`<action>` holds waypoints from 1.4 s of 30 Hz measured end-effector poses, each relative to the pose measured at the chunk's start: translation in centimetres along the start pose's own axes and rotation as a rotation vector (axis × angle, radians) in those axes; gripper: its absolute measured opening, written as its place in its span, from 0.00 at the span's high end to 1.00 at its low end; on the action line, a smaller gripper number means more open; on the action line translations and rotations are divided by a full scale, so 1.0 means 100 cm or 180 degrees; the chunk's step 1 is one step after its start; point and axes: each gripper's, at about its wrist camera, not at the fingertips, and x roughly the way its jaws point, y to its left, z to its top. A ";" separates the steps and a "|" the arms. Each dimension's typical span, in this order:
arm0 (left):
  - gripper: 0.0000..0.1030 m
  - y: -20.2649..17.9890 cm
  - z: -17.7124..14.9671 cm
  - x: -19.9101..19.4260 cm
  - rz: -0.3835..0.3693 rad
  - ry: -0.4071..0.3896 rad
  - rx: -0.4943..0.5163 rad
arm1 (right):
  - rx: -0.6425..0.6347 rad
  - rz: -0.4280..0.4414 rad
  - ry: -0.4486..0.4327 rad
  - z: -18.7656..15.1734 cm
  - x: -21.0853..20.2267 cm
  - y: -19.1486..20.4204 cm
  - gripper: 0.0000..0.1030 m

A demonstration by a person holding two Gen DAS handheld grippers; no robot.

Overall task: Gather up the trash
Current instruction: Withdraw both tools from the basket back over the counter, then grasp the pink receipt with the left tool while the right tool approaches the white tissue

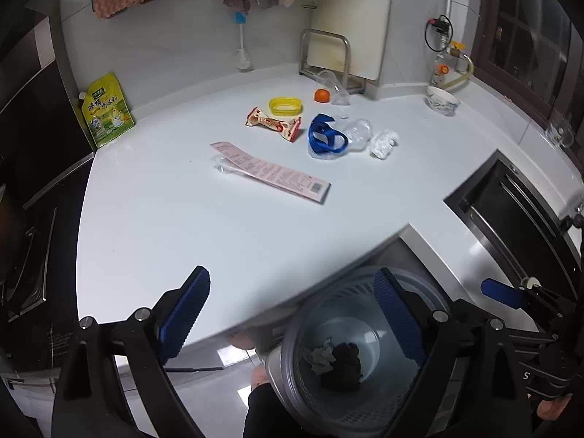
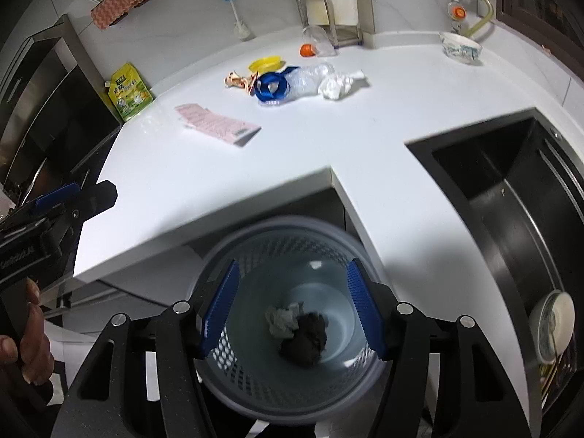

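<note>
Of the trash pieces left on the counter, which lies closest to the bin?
The long pink receipt. It lies flat alone, nearest the counter's front edge above the bin; the snack wrapper, blue ribbon, crushed bottle and white tissue cluster farther back.

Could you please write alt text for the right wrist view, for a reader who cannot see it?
The open right gripper hangs over a grey mesh bin holding crumpled trash. Beyond, a white counter carries a pink receipt, wrappers and a crushed bottle.
</note>
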 end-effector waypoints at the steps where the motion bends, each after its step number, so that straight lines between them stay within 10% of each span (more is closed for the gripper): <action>1: 0.13 0.003 0.005 0.006 0.0004 0.0024 -0.0020 | 0.0017 -0.0025 -0.0005 0.005 0.002 0.000 0.41; 15: 0.12 0.015 0.071 0.102 0.0115 0.0176 -0.0333 | 0.0148 -0.0436 -0.0175 0.063 0.022 -0.020 0.39; 42: 0.08 0.018 0.096 0.211 0.0627 0.0416 -0.0848 | 0.0437 -0.0519 0.0020 0.061 0.065 -0.053 0.39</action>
